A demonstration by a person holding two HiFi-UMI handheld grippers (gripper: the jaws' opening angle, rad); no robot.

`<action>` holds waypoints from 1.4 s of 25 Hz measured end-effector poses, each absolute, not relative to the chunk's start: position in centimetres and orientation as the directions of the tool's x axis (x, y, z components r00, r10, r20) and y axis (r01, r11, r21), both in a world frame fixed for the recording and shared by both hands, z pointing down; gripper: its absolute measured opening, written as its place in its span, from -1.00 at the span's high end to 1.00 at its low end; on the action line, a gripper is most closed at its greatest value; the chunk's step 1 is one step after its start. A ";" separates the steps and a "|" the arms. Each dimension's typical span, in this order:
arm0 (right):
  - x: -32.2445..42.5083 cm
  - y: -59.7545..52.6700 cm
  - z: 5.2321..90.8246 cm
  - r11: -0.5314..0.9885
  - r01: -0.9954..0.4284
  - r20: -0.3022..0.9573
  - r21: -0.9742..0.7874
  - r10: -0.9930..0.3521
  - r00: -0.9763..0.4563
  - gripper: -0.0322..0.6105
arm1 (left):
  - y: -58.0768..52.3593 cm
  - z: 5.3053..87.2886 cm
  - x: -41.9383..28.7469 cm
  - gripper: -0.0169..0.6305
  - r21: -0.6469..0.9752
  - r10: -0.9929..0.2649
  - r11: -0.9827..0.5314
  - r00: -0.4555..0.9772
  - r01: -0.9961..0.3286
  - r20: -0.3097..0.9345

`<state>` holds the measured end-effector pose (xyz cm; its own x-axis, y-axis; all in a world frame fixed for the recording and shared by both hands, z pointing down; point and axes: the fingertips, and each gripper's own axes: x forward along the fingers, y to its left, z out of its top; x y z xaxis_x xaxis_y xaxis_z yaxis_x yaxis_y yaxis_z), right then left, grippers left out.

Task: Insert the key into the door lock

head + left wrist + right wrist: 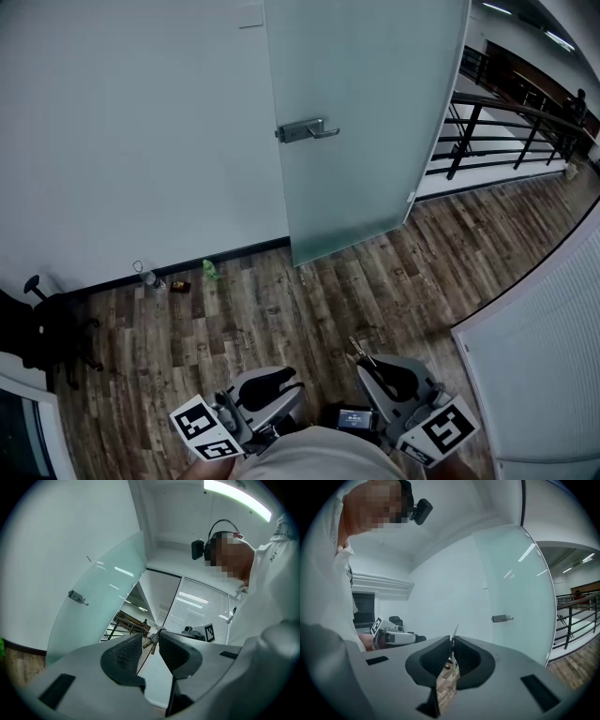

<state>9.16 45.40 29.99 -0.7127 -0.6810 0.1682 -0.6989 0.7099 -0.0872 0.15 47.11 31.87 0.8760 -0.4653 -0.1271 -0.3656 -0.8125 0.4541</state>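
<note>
key (pixel 454 633) stands pinched edge-on between the closed jaws of the right claw (pixel 367 364), its thin blade poking up past the tips. it is well apart from the frosted glass door (pixel 366 169), which stands across the wooden floor (pixel 281 309). left claw (pixel 151 641) has its jaws apart with nothing between them and sits low by the person's body. what could go wrong, as a judgement: the blade is gripped along a narrow edge, so it may twist or slip in the pads when it meets the lock. it also looks tilted rather than level, so it may strike beside the keyhole. the door stands ajar and could swing away under a push, with the free claw nowhere near to steady it. hard to make out: no view shows the keyhole, only the lever handle (pixel 307 130) on its plate. the key's head is buried in the pads, and whether more keys hang from it is unclear, small and dark in the left gripper view.
</note>
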 end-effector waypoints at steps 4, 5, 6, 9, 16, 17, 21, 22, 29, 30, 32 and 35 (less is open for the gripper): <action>9.7 45.3 30.2 0.697 -0.713 0.169 -0.079 -0.695 -0.699 0.81 | 47.2 32.1 0.2 0.56 0.453 -0.471 -0.810 0.873 -0.372 -0.127; 9.9 45.4 30.3 0.694 -0.715 0.170 -0.077 -0.698 -0.696 0.81 | 47.3 32.1 0.3 0.56 0.453 -0.473 -0.810 0.872 -0.373 -0.127; 10.1 45.4 30.4 0.693 -0.717 0.170 -0.076 -0.700 -0.694 0.81 | 47.4 32.1 0.5 0.56 0.452 -0.474 -0.809 0.871 -0.375 -0.127; 10.7 45.5 30.5 0.690 -0.719 0.173 -0.076 -0.701 -0.691 0.81 | 47.6 32.1 1.0 0.56 0.449 -0.476 -0.810 0.870 -0.377 -0.127; 10.9 45.6 30.7 0.672 -0.737 0.182 -0.075 -0.717 -0.673 0.81 | 47.8 32.1 1.0 0.56 0.454 -0.476 -0.808 0.870 -0.375 -0.128; 11.0 45.5 30.7 0.669 -0.740 0.183 -0.076 -0.720 -0.669 0.81 | 47.8 32.1 1.0 0.56 0.455 -0.476 -0.808 0.870 -0.375 -0.128; 11.2 45.7 30.4 0.663 -0.744 0.182 -0.078 -0.724 -0.665 0.81 | 48.0 31.9 1.0 0.56 0.454 -0.480 -0.806 0.868 -0.380 -0.128; 11.3 45.7 30.3 0.663 -0.745 0.182 -0.079 -0.725 -0.664 0.81 | 48.0 31.8 1.0 0.56 0.453 -0.482 -0.806 0.867 -0.382 -0.128; 12.8 45.3 31.0 0.650 -0.752 0.212 -0.109 -0.724 -0.657 0.81 | 47.8 32.0 1.6 0.56 0.467 -0.508 -0.785 0.854 -0.407 -0.109; 13.0 45.2 30.9 0.651 -0.751 0.216 -0.111 -0.722 -0.657 0.81 | 47.7 31.8 1.7 0.56 0.468 -0.513 -0.782 0.852 -0.411 -0.109; 13.5 44.8 30.7 0.655 -0.747 0.216 -0.112 -0.718 -0.662 0.81 | 47.4 31.4 2.1 0.56 0.465 -0.521 -0.780 0.846 -0.419 -0.111; 14.2 44.5 30.5 0.666 -0.738 0.219 -0.110 -0.708 -0.672 0.81 | 47.1 31.1 3.0 0.56 0.464 -0.532 -0.775 0.840 -0.429 -0.111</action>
